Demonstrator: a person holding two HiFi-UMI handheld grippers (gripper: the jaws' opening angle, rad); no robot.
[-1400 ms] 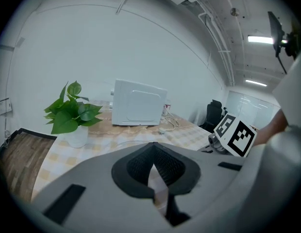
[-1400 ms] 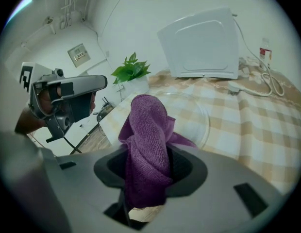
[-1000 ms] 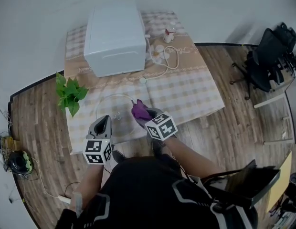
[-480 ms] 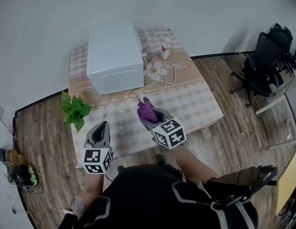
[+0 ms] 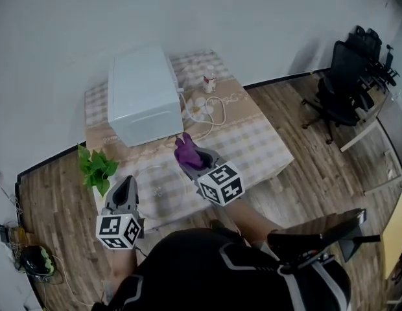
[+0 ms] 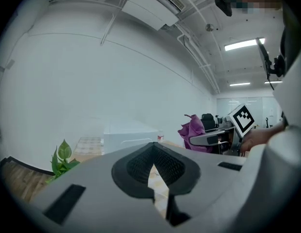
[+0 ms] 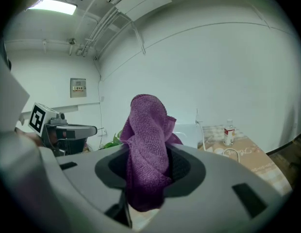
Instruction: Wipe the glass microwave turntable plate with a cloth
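Toward the table's (image 5: 256, 141) front-left corner lies the glass plate (image 5: 159, 192). Your right gripper (image 5: 193, 160) pinches the purple cloth (image 5: 184, 150) by its far-right rim, likely ready to wipe. Your left gripper (image 5: 125, 185), jaws pressed together and empty, waits at its near-left rim.

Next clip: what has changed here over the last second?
The right gripper carried the cloth from over the plate's right side towards its far rim, nearer the microwave. The head camera also swung, so the whole scene shifts. Unchanged: the right gripper is still shut on the cloth, and the left gripper stays shut and empty by the plate's near-left edge. Nothing was picked up or let go.
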